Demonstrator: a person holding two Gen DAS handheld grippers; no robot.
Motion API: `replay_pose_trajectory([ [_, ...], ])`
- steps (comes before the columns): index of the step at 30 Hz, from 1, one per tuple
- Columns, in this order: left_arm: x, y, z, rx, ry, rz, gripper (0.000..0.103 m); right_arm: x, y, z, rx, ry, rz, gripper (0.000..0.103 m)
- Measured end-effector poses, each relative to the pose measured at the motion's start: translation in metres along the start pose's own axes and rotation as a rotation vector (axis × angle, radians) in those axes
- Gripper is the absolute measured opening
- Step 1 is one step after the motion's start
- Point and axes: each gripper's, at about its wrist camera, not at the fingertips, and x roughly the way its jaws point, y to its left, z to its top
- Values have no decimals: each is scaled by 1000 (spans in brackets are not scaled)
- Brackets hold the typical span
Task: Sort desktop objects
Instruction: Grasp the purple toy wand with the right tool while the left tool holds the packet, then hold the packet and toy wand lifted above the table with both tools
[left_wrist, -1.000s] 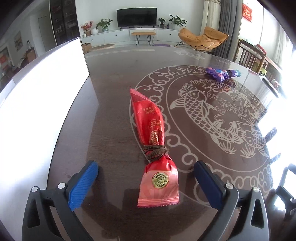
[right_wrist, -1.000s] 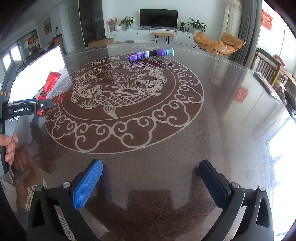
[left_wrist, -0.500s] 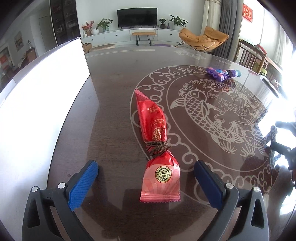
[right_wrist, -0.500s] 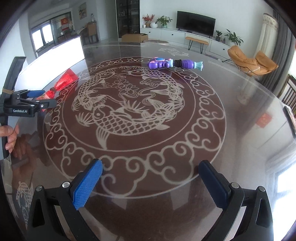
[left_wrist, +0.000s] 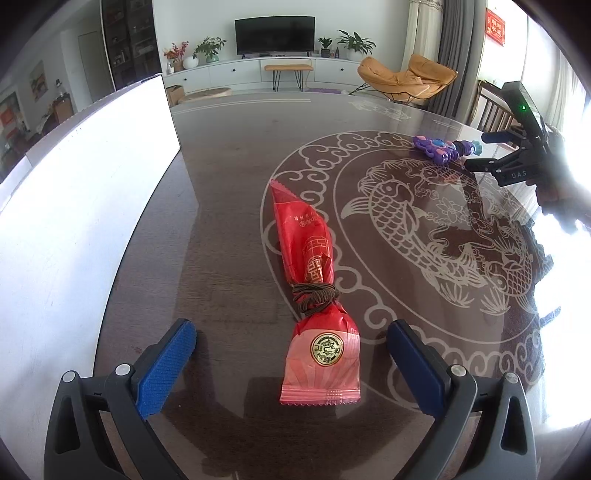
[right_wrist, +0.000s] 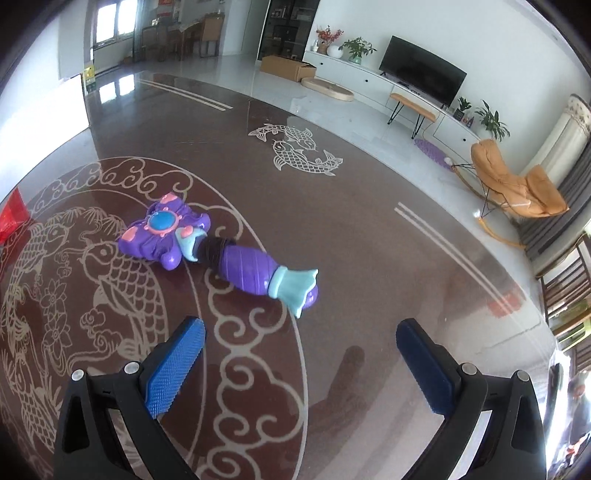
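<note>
**Two grippers, two targets, and both are lining up lengthwise**

While the left gripper (left_wrist: 291, 354) is hanging spread wide over the bench (left_wrist: 229, 229), the red snack packet (left_wrist: 314, 291) is lying dead centre between its blue ribbed pads, touching neither one. Its long axis is running straight away from the camera, from the crimped flat end at the lower middle of the frame up toward the centre, so I'm guessing a plain squeeze across the narrow width is what's coming. It's crinkly glossy foil, pinched at the waist by a brown cord, with a gold round sticker on the fat end.

Over in the right wrist view, the right gripper (right_wrist: 301, 356) is also sitting wide open, holding nothing. The purple toy wand (right_wrist: 218, 251) is lying just ahead and left of centre, running diagonally from upper left to lower right, teal tail end nearest. Hard moulded plastic, lumpy butterfly head, smooth ribbed handle. The right one is clearly nearer to it.

A white board is filling the left side of the left view.
</note>
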Motion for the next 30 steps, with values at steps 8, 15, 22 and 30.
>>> replay_pose_trajectory([
  [8,0,0,0,0,0,0,103,17,20,37,-133,7,99,103],
  [15,0,-1,-1,0,0,0,103,6,43,33,28,32,282,27],
  [22,0,-1,0,0,0,0,103,-52,96,-33,194,-19,234,24],
  [30,0,-1,-1,1,0,2,103,-146,178,-137,251,-73,165,26],
])
